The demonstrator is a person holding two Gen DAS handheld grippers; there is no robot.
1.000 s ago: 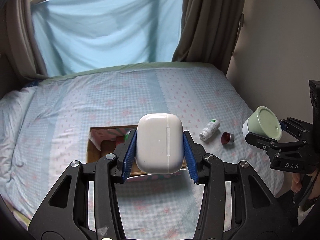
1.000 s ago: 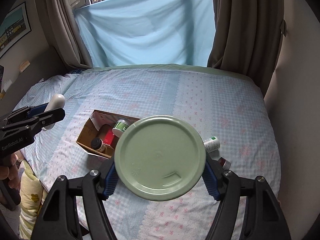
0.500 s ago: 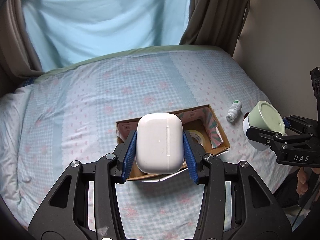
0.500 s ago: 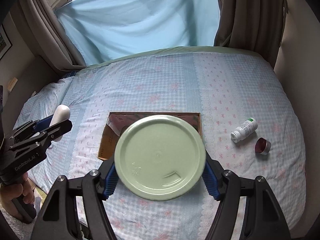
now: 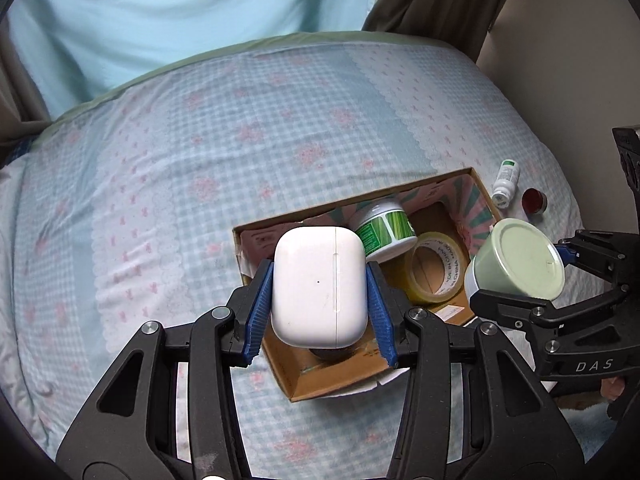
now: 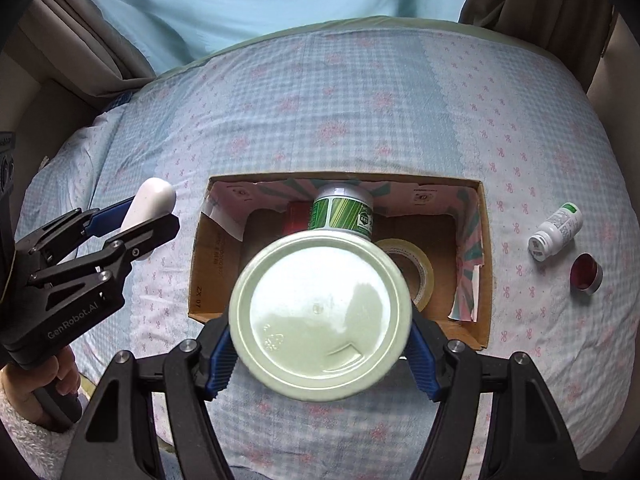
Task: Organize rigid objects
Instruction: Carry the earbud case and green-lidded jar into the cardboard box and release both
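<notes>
My left gripper (image 5: 318, 312) is shut on a white earbud case (image 5: 319, 286) and holds it above the near left part of an open cardboard box (image 5: 332, 384) on the bed. My right gripper (image 6: 320, 354) is shut on a pale green round container (image 6: 320, 316), above the box's front edge (image 6: 482, 336). The box holds a green-striped jar (image 6: 342, 214), a roll of clear tape (image 6: 414, 268), a red item and a dark item under the case. In the left wrist view the right gripper (image 5: 520, 272) hangs over the box's right end.
A small white bottle with green label (image 6: 554, 232) and a red cap (image 6: 586, 274) lie on the checked bedspread right of the box. Blue sheet and curtains stand behind the bed, a wall to the right. The bed's near edge is just below the grippers.
Both grippers have moved forward and down toward the box, which now looms larger and lies beneath them. Each still holds its object.
</notes>
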